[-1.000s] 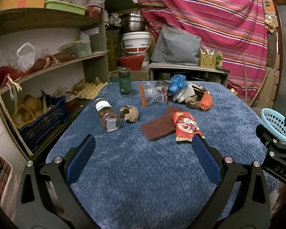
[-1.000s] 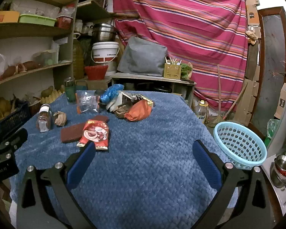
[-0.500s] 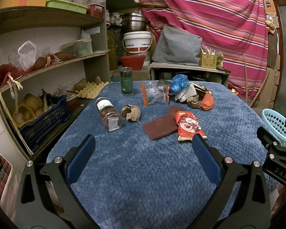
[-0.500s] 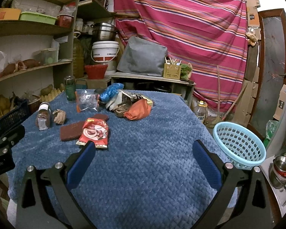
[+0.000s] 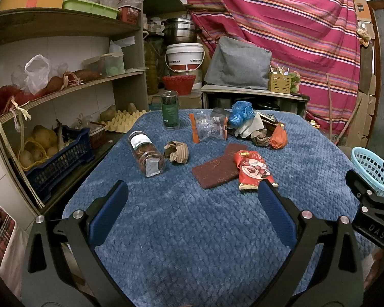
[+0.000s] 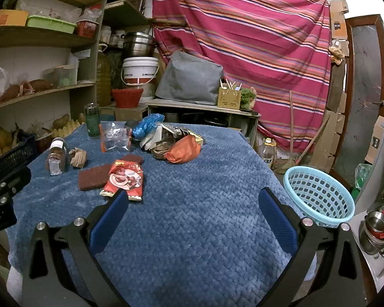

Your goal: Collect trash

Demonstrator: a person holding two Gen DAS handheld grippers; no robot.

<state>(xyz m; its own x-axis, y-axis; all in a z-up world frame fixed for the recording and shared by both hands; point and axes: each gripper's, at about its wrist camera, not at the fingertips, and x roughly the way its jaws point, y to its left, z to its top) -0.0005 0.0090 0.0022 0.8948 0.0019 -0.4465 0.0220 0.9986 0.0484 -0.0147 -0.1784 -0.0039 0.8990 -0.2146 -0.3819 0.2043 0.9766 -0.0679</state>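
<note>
Two grippers gaping, empty: left gripper | right gripper | "DAS" on right gripper | red snack wrapper

Dim, warm indoor light in both views, blown-out daylight glare at the upper right of the right wrist view, heavy fisheye curving of the shelves at the frame edges, black vignetted corners, soft shadows, tabletop sharp throughout.

"DAS" on the right hand-held gripper body — other labels too blurred to read
</note>
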